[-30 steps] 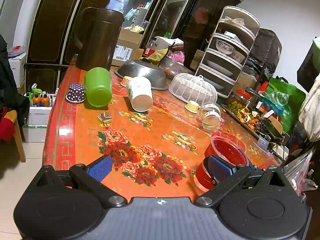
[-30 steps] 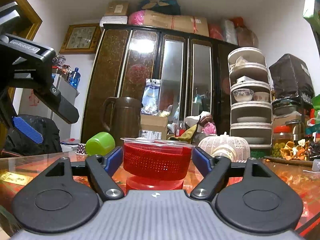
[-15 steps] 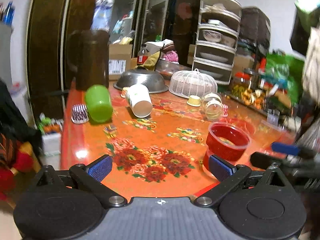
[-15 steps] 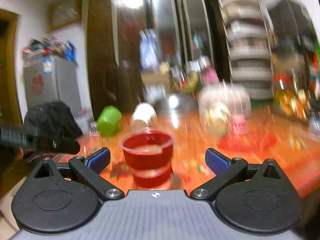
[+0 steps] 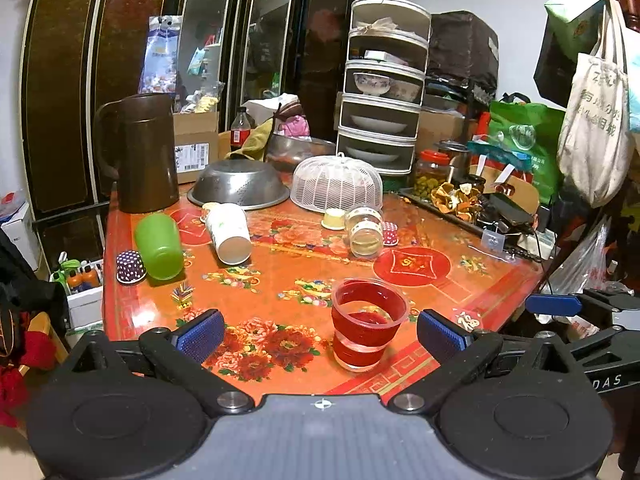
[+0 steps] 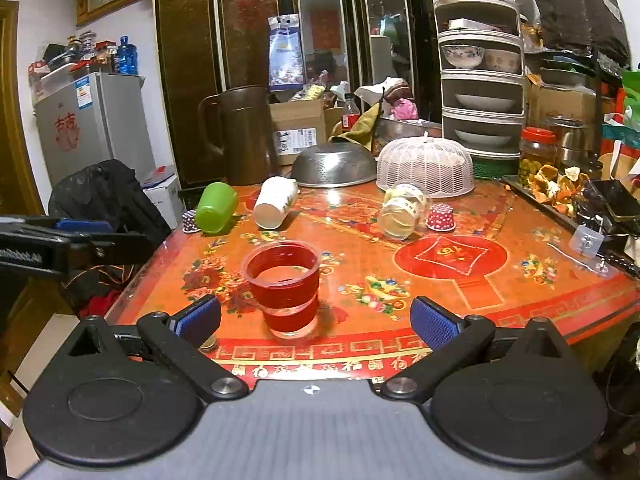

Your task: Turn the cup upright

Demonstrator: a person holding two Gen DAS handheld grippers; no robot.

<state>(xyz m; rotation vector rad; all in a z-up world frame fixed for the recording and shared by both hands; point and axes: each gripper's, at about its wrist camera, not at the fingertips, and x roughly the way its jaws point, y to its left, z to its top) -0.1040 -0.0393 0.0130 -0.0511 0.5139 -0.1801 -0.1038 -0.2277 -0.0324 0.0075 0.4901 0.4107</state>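
A red-banded clear plastic cup (image 5: 366,322) stands upright near the front edge of the red floral table (image 5: 412,268); it also shows in the right wrist view (image 6: 285,287). My left gripper (image 5: 320,330) is open and empty, back from the cup. My right gripper (image 6: 314,318) is open and empty, just short of the cup. A green cup (image 5: 159,246) and a white paper cup (image 5: 229,232) lie on their sides farther back. A clear jar (image 5: 365,229) lies on its side too.
A brown jug (image 5: 138,152), an upturned steel colander (image 5: 239,184) and a white mesh food cover (image 5: 336,184) stand at the back. A tiered dish rack (image 5: 384,80) and clutter line the right edge. Small cupcake cups (image 5: 130,267) sit by the green cup.
Both grippers pulled back and up from the table. The right gripper opened wide and let go of the red cup, which now stands alone.
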